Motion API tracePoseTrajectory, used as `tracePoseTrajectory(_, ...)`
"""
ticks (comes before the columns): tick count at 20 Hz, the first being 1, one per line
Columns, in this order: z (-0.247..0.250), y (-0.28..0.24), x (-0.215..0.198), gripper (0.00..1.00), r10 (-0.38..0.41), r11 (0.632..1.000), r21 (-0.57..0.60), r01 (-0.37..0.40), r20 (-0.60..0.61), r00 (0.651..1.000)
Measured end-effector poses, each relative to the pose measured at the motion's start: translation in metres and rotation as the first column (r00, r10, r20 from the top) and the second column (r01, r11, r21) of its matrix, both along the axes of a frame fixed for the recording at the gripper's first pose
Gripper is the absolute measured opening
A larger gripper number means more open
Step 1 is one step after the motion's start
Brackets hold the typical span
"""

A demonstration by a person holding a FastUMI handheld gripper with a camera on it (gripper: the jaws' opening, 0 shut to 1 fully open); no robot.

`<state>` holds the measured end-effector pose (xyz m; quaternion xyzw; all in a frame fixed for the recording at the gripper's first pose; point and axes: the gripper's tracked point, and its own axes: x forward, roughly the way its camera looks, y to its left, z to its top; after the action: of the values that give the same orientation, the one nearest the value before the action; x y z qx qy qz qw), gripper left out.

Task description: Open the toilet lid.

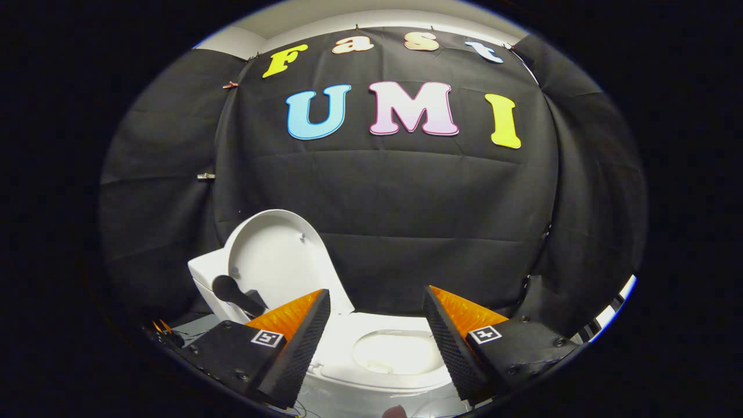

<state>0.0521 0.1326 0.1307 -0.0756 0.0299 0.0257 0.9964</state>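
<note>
white toilet lid (278, 255) raised upright, tool (376, 325) fingers apart

a: what do we have in front of us?

b: we see a white toilet (371, 354) against the black cloth wall (406, 220). its lid (278, 261) stands raised, leaning back toward the tank (204, 277), with its pale underside facing us.

a: and the seat?

b: the seat (348, 334) lies down around the bowl (397, 351), which shows between our fingers.

a: how is our gripper (376, 331) set?

b: the fingers are spread wide apart, one on each side of the bowl, and they press on nothing. the lid rises just beyond the left finger (302, 337). a dark rounded shape (229, 289) sits beside the tank; we cannot tell what it is.
</note>
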Motion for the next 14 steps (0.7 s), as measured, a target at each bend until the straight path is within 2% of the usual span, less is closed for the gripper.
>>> tracePoseTrajectory(5,-0.036,-0.033,0.000,1.00,-0.015,1.000,-0.007,0.015,-0.005,1.000)
tracePoseTrajectory(14,-0.084,-0.063,0.001,0.99,-0.041,0.999,0.002,0.041,0.021,0.999)
